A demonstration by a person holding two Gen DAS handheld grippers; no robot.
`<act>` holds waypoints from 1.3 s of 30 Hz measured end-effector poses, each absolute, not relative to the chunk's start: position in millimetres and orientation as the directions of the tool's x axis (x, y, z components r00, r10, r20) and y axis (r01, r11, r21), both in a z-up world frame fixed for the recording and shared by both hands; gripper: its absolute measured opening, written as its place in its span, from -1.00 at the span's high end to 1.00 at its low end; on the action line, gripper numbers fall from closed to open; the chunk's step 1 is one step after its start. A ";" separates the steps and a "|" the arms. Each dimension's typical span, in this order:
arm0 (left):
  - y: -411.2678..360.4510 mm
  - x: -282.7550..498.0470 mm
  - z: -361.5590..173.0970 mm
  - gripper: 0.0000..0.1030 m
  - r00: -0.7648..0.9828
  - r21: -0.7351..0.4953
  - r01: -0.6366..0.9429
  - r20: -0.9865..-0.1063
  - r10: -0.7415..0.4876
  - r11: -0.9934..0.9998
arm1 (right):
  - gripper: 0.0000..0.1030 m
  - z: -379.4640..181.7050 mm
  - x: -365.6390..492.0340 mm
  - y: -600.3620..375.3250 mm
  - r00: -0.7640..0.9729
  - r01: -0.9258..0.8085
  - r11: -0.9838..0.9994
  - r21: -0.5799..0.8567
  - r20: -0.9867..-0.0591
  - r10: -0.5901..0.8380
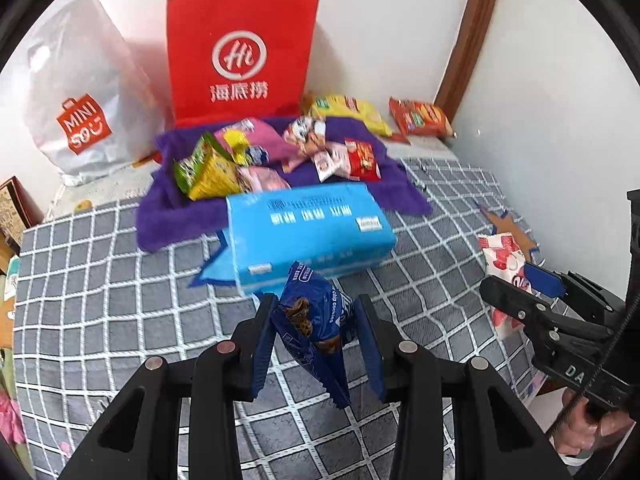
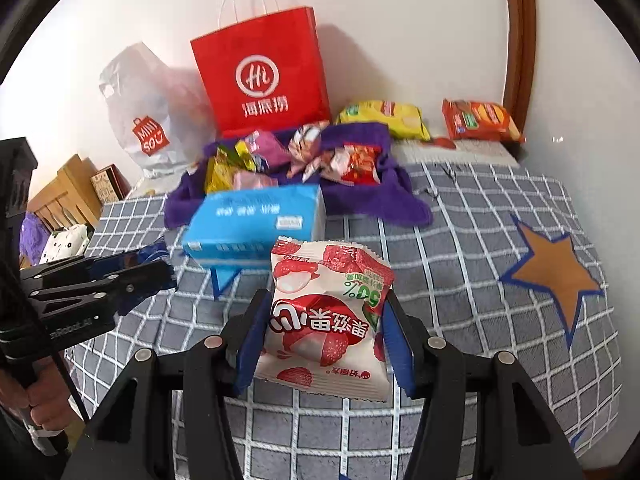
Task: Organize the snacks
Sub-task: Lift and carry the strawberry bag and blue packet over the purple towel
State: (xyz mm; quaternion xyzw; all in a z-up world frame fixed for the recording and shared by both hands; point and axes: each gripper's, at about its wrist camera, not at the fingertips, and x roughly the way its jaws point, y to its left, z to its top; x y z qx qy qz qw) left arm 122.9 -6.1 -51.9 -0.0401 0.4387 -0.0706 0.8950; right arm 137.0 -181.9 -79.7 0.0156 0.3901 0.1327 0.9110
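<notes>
The left gripper (image 1: 316,344) pinches a dark blue cookie packet (image 1: 310,320) low in the centre of its own view, jaws pressed together on the crinkled foil. The right gripper (image 2: 324,336) clamps a white and red lychee candy packet (image 2: 326,312) by its two side edges, low in the centre of its view, the jaws partly spread to the width of the bag.

The likeliest trouble is a slip. The cookie packet is held edge-on by thin, glossy wrapping, so a quick swing could let it slide out or twist in the grip. The lychee packet is puffy and held only at its margins; squeezing harder could buckle it, and any loosening could drop it onto the checked grey bedspread (image 2: 460,240). The light blue tissue pack (image 1: 308,232) lies directly ahead of both grippers, in the middle of each frame, and a low carry could knock it.

The other snacks lie heaped on a purple cloth (image 1: 172,220) above centre, in front of a red paper bag (image 1: 240,56). Two more packets, yellow (image 2: 384,118) and orange (image 2: 480,120), sit apart in the upper right by the wall.
</notes>
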 end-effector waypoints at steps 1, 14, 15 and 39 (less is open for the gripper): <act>-3.7 123.0 -47.9 0.28 0.612 -0.131 0.089 -0.775 -0.158 0.987 | -0.05 -75.9 138.2 -180.4 0.666 -0.228 0.965 0.131 -0.702 0.252; 30.2 139.3 -10.7 0.28 0.673 -0.172 0.048 -0.723 -0.159 0.984 | -0.05 -33.0 163.2 -166.5 0.720 -0.240 0.965 0.110 -0.646 0.253; 31.2 140.3 -10.0 0.28 0.674 -0.174 0.047 -0.721 -0.160 0.984 | -0.05 -31.1 165.2 -166.1 0.722 -0.242 0.964 0.110 -0.643 0.255; 53.8 225.2 5.2 0.28 0.687 -0.172 0.048 -0.709 -0.157 0.984 | -0.05 -14.2 258.5 -144.4 0.729 -0.252 0.963 0.094 -0.636 0.253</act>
